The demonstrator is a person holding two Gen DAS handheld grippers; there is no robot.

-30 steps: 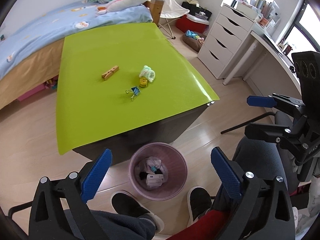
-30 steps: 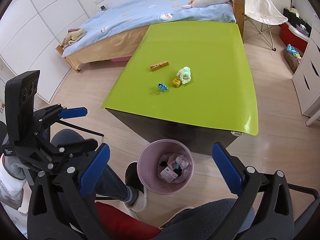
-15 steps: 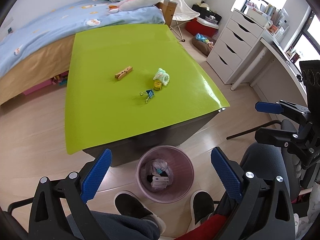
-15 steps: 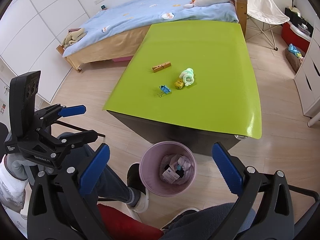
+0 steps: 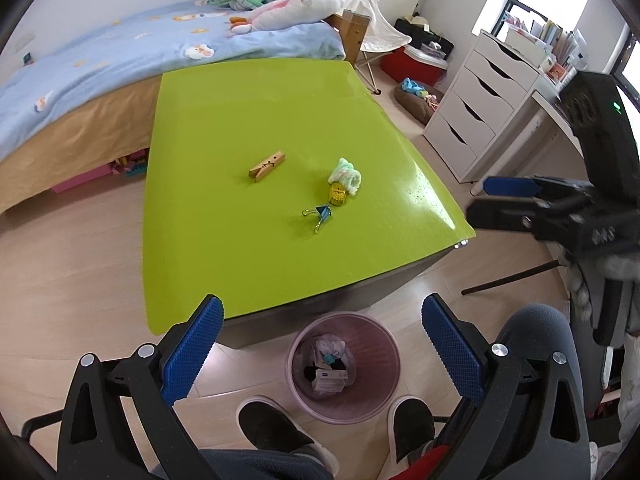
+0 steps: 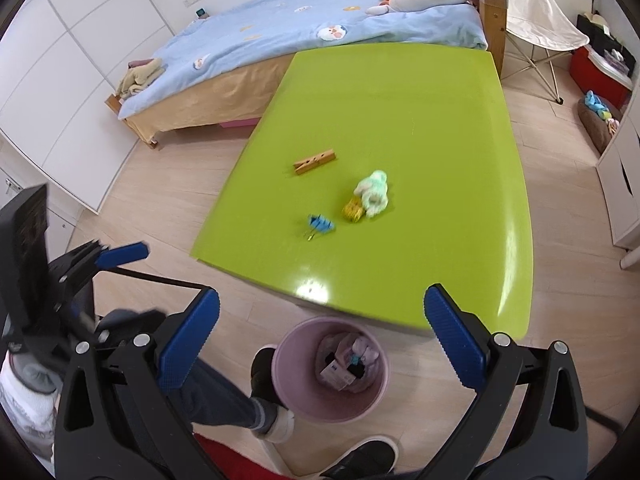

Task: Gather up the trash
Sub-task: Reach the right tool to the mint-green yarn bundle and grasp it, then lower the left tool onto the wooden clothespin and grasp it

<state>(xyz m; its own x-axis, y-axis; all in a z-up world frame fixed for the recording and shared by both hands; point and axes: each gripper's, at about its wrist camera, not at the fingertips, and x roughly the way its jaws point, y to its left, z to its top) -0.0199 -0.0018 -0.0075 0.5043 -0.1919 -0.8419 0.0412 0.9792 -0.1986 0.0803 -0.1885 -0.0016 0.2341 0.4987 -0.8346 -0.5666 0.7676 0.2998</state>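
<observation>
Both tools nearer green table (image 5: 248, 120)

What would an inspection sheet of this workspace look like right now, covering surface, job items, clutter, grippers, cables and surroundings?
Surface: green table top, glossy, mostly bare.
Job's things: wooden clothespin, alone; blue binder clip, yellow wad and pale green crumpled piece clustered near the middle. Pink bin on the floor at the table's near edge, already holding trash.
Clutter: nothing seen on the table beyond these.
Grippers: left gripper open, empty, above the bin; right gripper open, empty.
Cables: nothing seen.
Surroundings: bed with plush toys behind the table, white drawers, folding chair, the person's feet beside the bin.
</observation>
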